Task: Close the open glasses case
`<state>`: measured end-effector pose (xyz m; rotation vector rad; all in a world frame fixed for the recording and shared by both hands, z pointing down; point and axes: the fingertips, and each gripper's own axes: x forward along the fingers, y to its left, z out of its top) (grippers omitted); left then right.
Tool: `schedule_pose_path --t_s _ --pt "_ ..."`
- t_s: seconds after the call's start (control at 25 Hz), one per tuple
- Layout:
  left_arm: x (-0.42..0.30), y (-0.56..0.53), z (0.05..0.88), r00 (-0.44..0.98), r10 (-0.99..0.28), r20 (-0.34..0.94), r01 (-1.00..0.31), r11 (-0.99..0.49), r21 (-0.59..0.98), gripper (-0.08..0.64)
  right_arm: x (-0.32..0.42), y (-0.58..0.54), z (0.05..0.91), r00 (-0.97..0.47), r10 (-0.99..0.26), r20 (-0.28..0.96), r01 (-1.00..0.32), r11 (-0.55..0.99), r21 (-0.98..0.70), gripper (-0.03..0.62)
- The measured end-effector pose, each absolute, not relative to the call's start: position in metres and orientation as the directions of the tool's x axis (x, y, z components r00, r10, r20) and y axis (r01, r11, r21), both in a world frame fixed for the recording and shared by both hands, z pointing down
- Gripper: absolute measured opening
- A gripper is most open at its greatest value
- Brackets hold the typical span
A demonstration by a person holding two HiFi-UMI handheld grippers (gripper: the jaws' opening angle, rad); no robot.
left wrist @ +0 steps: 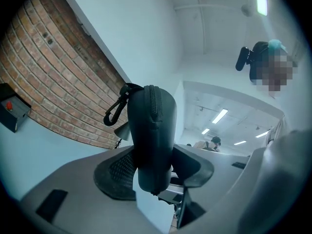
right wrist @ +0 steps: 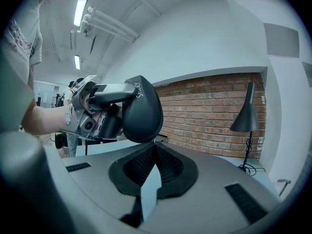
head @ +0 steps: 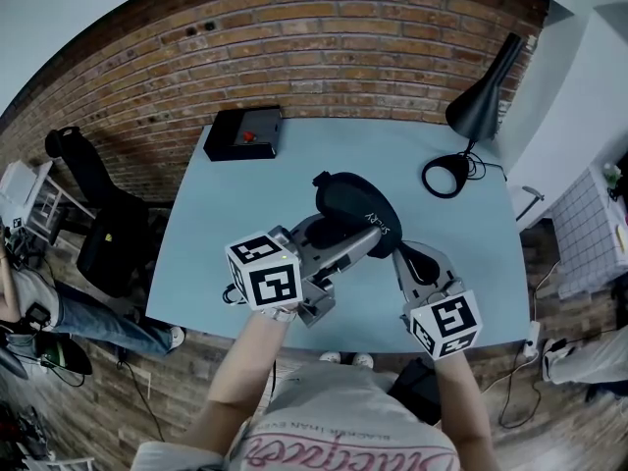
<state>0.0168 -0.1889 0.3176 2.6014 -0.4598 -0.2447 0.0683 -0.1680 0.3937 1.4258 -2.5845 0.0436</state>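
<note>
The black zip-up glasses case [head: 353, 204] is held above the light blue table [head: 226, 234], near its middle. My left gripper [head: 365, 240] is shut on it. In the left gripper view the case [left wrist: 151, 130] stands upright between the pads [left wrist: 114, 177], its zipper seam facing the camera and a black clip [left wrist: 116, 110] hanging at its top left. My right gripper [head: 400, 253] comes in from the right with its jaws shut. In the right gripper view its tips [right wrist: 155, 145] meet the case's [right wrist: 142, 110] lower edge and pinch a small zipper pull [right wrist: 155, 140].
A black box with a red button [head: 245, 132] sits at the table's far left. A black desk lamp [head: 481, 101] stands at the far right, its cable looped on the table. A brick wall runs behind. A black chair [head: 98, 214] is on the floor to the left.
</note>
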Motion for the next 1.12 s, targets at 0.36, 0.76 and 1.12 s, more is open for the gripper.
schedule_pose_path --t_s 0.36,0.76,1.12 --pt "0.010 -0.197 0.298 0.860 -0.448 -0.243 -0.285 -0.818 0.499 0.245 0.045 -0.156 0.376 -0.512 -0.843 0.163 -0.782 0.536 0.319 0.015" --pt "0.010 -0.208 0.305 0.823 -0.476 -0.310 -0.207 -0.760 0.617 0.318 0.030 -0.137 0.376 -0.498 -0.857 0.130 -0.622 0.458 0.636 0.015" --pt "0.021 -0.200 0.306 0.872 -0.415 -0.259 -0.196 -0.782 0.592 0.248 0.043 -0.140 0.378 -0.552 -0.820 0.153 -0.686 0.550 0.476 0.015"
